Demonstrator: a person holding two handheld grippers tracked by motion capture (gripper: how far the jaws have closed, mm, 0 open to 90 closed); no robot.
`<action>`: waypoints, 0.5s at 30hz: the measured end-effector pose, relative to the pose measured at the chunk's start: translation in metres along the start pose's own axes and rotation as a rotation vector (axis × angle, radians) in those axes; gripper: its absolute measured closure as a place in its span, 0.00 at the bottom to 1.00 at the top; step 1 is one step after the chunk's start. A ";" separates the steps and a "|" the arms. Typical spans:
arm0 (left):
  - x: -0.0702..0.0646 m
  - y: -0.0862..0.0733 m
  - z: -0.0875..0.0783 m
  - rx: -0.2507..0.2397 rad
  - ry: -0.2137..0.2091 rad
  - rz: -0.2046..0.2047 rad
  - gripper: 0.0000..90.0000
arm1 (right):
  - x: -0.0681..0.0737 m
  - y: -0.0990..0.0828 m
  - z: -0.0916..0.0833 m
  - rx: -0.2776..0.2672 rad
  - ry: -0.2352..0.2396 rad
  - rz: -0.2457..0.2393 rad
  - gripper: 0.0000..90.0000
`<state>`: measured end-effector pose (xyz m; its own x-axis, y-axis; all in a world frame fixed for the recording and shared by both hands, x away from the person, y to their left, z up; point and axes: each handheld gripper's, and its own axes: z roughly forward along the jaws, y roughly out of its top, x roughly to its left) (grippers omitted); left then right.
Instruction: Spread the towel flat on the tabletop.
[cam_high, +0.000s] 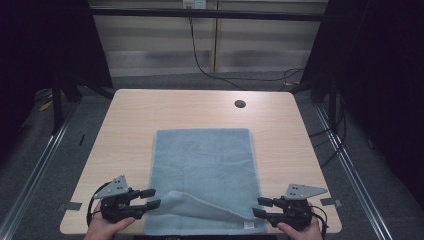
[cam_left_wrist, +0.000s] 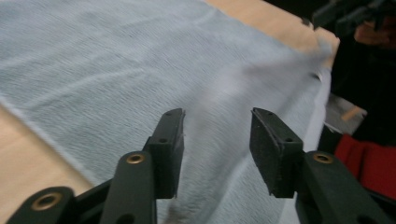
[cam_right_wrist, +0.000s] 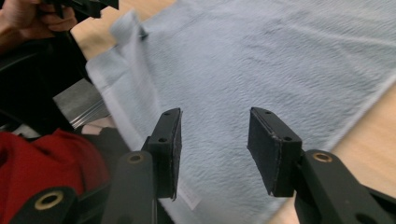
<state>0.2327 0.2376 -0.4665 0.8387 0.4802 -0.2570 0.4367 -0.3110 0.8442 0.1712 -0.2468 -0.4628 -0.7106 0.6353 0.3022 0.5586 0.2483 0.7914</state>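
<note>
— Where's our towel (cam_high: 202, 172)?
— Flat along the table's (cam_high: 150, 107) near edge, its near strip folded over.
— And our grippers?
— Left gripper (cam_high: 151, 198) and right gripper (cam_high: 261, 207): both jaws apart, gripping nothing.

A light wooden surface (cam_high: 130, 115) carries a grey-blue towel (cam_high: 202, 160) lying flat. Its near edge is folded up. A dark round hole (cam_high: 240, 104) sits near the far edge.

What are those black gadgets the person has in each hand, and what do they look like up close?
They are two hand-held tools. The left gripper and right gripper are matte black, each ending in two flat rectangular jaws with dark pads, joined by arms with brass-coloured rivets. Each carries a grey three-cornered plate dotted with small holes on top, and a black cable trails from the body. No sleeves show at the hands.
</note>
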 end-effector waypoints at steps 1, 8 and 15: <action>0.002 0.002 0.000 -0.003 0.013 -0.008 0.58 | -0.002 0.001 0.000 -0.005 -0.001 -0.002 0.61; 0.023 0.021 0.013 0.008 0.061 -0.022 0.57 | -0.021 0.019 0.016 0.004 -0.025 0.007 0.61; 0.058 0.039 0.050 0.077 0.117 -0.052 0.59 | -0.048 0.048 0.049 0.019 -0.052 -0.002 0.61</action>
<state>0.3144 0.2122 -0.4716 0.7724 0.5885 -0.2387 0.5059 -0.3429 0.7915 0.2534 -0.2299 -0.4651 -0.6886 0.6720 0.2725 0.5656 0.2626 0.7817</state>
